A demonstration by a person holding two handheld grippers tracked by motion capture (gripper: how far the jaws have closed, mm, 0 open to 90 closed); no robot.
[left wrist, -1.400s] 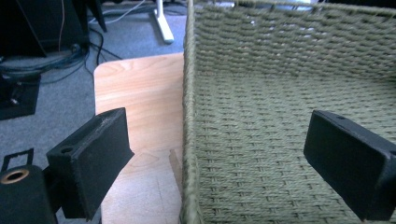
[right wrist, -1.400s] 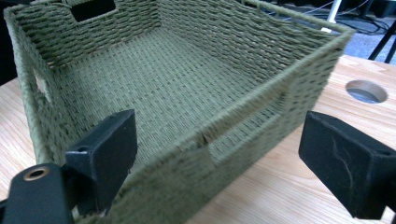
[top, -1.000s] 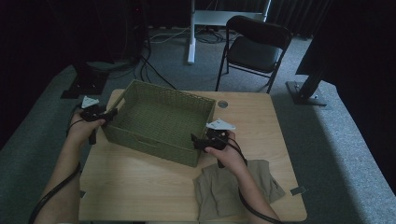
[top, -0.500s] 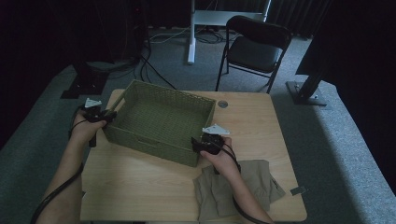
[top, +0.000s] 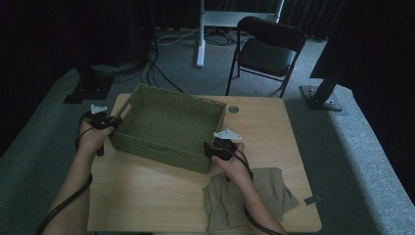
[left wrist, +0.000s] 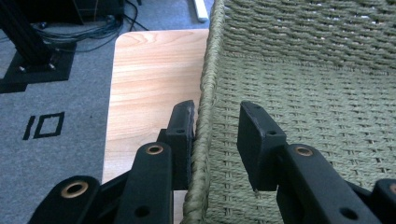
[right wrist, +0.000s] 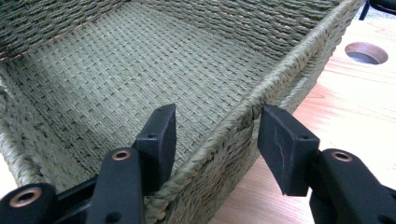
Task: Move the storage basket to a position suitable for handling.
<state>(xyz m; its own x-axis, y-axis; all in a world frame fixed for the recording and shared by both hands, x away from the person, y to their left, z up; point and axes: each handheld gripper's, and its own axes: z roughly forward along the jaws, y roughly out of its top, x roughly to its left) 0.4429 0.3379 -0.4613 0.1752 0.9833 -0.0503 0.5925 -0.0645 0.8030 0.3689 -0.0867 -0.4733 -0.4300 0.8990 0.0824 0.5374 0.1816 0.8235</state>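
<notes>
Material: olive-green woven rectangular basket [top: 169,128], empty, made of twisted cord, standing on the light wooden table [top: 274,132] toward its far left part.
Long axis of basket: it runs from far left to near right, a little slanted against the table edge.
Left gripper [left wrist: 215,133]: it is at the left short wall of the basket. The rim [left wrist: 205,112] passes between the jaws; the outer jaw lies against the wall from outside, the inner jaw stands apart from it inside the basket. The jaws have just been closing, but they do not clamp the wall yet.
Right gripper [right wrist: 217,135]: it is at the near right corner of the basket. One jaw is inside, one outside over the table, and the rim [right wrist: 252,112] runs between them. The jaws have just been closing; a gap shows on both sides, so there is no grip yet.
Deciding relation: each wall already lies between its jaws, so I judge that only the closing remains before a lift with both hands. Both hands are equally near.
Other things: crumpled khaki cloth garment [top: 274,193] on the near right part of the table, under the right forearm.
Count: one basket, two grippers, one garment, one round cable hole [top: 233,108] in the table beyond the basket.
</notes>
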